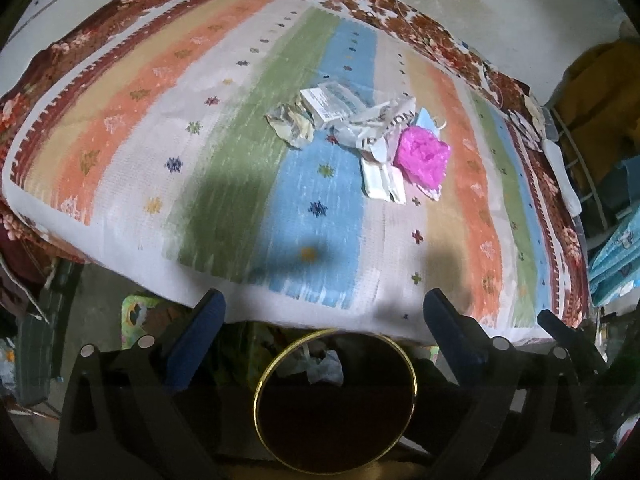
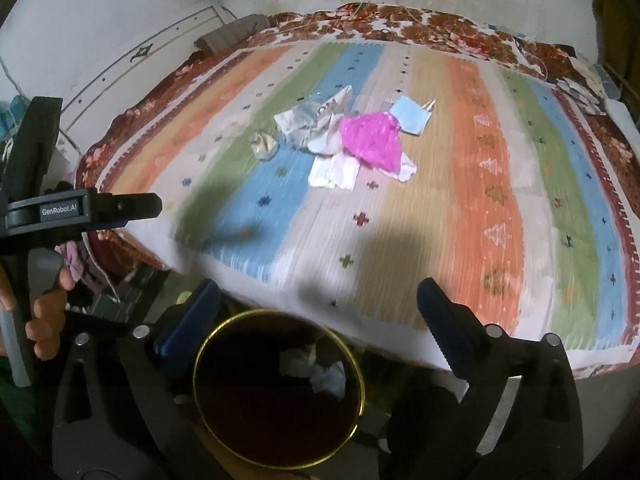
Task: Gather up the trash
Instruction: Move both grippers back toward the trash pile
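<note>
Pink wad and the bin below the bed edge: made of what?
Pink wad: looks like thin plastic film, glossy, finely crinkled, slightly translucent. Bin: dark round container with a shiny gold rim, maybe metal or metallised plastic; the dim interior leaves it open.

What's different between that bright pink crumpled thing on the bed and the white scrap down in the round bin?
The pink bag is vivid magenta; the white scrap is pale and dull.
The pink bag lies on the striped bedspread among other litter; the white scrap is already inside the gold-rimmed bin below the bed's edge.
The pink bag looks larger, though it is also nearer the light.
Both are crumpled, and neither is held.
</note>
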A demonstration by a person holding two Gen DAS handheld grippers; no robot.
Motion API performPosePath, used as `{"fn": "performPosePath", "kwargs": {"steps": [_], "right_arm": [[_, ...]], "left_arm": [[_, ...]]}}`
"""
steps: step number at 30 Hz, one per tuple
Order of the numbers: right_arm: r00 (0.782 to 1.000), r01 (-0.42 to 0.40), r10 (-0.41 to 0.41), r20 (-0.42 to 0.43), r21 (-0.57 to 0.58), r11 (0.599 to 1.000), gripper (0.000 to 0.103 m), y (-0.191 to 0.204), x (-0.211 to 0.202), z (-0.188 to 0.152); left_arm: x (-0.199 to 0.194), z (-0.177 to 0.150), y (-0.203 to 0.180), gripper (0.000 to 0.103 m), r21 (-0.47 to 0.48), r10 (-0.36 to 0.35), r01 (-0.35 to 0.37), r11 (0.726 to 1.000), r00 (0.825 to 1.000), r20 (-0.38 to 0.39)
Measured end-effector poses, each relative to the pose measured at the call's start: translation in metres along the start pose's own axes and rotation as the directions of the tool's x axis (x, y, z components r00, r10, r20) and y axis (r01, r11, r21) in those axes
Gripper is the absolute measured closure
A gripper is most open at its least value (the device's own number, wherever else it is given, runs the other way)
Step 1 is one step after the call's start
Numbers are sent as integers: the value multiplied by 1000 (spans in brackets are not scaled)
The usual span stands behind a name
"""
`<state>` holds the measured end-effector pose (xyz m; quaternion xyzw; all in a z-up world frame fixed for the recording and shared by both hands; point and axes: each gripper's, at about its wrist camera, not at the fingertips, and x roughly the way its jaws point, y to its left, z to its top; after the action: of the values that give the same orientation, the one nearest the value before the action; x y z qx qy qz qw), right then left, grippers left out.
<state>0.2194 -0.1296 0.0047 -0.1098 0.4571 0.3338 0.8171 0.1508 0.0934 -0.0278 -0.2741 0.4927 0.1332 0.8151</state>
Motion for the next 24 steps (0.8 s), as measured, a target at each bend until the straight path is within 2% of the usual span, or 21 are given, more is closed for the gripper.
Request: {"fn": "performPosePath", "kwargs": {"steps": [17, 24], "right_arm": [[1000, 0, 0, 5, 13, 1000, 9, -10, 44, 47], [1000, 12, -12, -6, 0, 1000, 9, -9, 74, 64]], "left_arm": [[30, 67, 0, 6, 67, 147, -150, 986, 988, 35], [51, 88, 2, 6, 92, 155, -157, 983, 988, 28]]}}
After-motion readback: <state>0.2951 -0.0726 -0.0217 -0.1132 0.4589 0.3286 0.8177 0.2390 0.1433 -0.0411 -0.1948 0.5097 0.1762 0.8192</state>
